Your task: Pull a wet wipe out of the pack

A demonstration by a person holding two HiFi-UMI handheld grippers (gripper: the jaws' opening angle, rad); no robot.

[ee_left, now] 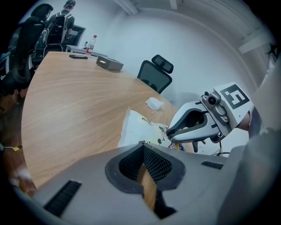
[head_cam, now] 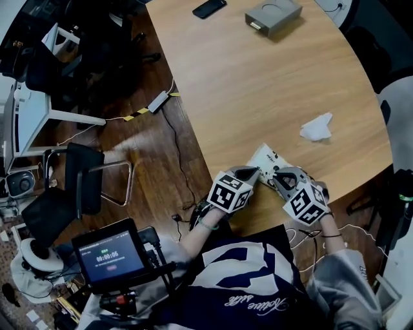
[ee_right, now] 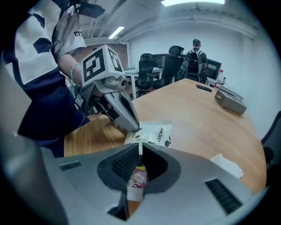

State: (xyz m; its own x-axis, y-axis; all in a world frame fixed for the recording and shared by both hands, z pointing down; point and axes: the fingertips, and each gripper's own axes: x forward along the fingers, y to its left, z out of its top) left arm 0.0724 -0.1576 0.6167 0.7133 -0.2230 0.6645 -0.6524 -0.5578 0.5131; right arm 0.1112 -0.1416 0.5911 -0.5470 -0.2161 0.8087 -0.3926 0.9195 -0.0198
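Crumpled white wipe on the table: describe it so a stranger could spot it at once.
On the big curved wooden table, look near the right edge in the head view, beyond the printed pack. The crumpled white wipe lies alone there, plain and shapeless, whereas the pack is flat and printed and the far grey box and black phone are hard-edged.

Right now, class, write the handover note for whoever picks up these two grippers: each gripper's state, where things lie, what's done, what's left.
Left gripper: jaws together, empty, tip at the wet wipe pack's near edge.
Right gripper: jaws closed on a colourful printed part of the pack, probably its seal flap.
Pack lies flat on the table near the person's edge; a crumpled wipe lies beyond it.
Done: pack gripped.
Left: no wipe showing from the pack; lift the flap, pull one out.
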